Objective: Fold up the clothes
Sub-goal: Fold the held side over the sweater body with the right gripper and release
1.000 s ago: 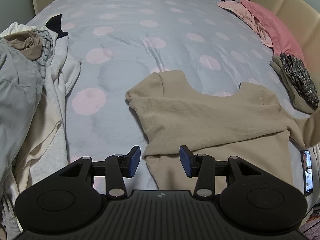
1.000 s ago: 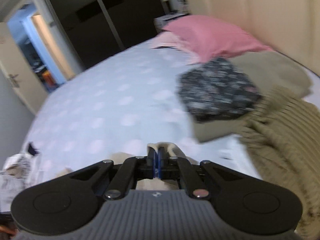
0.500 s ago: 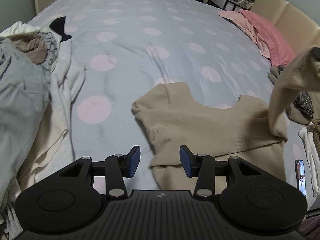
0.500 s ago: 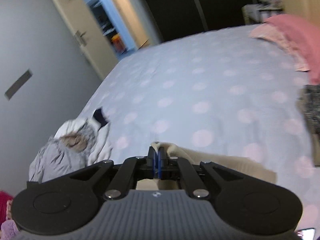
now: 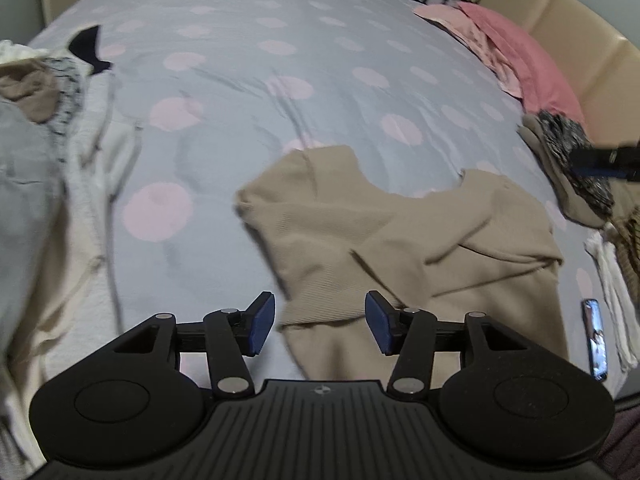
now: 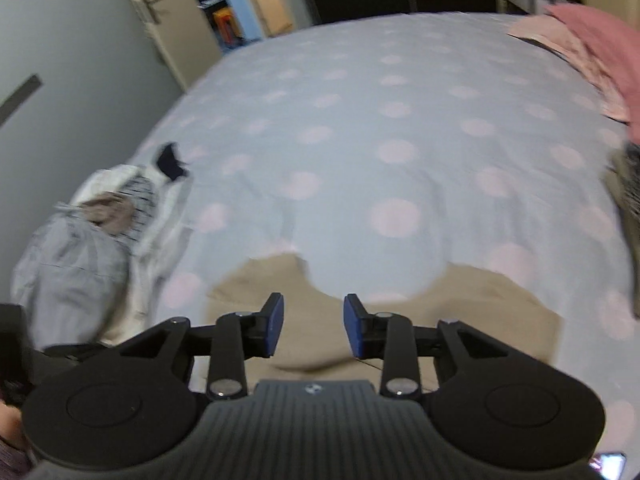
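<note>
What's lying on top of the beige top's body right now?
One sleeve is folded across the beige top, lying on its body on the dotted bedcover. Whatever lies beneath the folded sleeve and the top is covered.

A wide bed [image 5: 304,60] with a pale blue, pink-dotted cover filled both views. A beige ribbed top [image 5: 400,240] lay flat near its front edge, a heap of grey and white clothes [image 5: 36,184] at the left, pink pillows [image 5: 532,72] and a dark phone [image 5: 595,344] at the right.
</note>
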Available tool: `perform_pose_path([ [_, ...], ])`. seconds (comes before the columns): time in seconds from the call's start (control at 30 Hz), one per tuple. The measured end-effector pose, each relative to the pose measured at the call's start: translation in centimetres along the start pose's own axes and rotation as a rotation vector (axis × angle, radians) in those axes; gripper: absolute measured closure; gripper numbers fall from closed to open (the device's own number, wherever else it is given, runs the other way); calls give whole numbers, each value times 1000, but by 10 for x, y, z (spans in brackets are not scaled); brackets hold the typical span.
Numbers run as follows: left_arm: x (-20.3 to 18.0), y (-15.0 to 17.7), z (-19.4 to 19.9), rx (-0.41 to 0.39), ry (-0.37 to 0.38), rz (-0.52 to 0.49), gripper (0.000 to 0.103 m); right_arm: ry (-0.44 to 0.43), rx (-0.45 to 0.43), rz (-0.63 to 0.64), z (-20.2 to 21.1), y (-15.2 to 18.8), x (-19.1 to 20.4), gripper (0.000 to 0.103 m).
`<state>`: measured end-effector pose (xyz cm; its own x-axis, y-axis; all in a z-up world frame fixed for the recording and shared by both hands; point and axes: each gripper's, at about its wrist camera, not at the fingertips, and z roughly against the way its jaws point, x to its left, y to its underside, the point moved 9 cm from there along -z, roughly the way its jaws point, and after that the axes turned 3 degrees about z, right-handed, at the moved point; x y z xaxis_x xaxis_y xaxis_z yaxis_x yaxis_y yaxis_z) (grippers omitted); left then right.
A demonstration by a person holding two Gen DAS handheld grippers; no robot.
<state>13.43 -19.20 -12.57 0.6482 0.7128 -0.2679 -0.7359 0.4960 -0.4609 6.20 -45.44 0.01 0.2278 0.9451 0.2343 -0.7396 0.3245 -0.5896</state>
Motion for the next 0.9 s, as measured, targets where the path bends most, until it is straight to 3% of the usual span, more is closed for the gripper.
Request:
perform_pose_path([
  [0.27,-51,10,-35,65,87,-44,54,117,108,-102,-2,66,-86,63],
  [0.43,-69,17,-66,106,70,-57,55,166,99,-145,0,78,-119,57],
  [0.53,-70,17,-83,118,41,-33,69,183,103,-175,3,83,-135,56],
  [0.6,-69,15,-88,116,33,-29,95,184,108,-196,3,85,-143,56],
  [0.63,-69,13,-86,107,35,-32,101,184,108,-201,3,85,-146,56],
  [0.9,-70,-42,-9,-53,58,-125,102,202,116,-226,1,91,-170,55],
])
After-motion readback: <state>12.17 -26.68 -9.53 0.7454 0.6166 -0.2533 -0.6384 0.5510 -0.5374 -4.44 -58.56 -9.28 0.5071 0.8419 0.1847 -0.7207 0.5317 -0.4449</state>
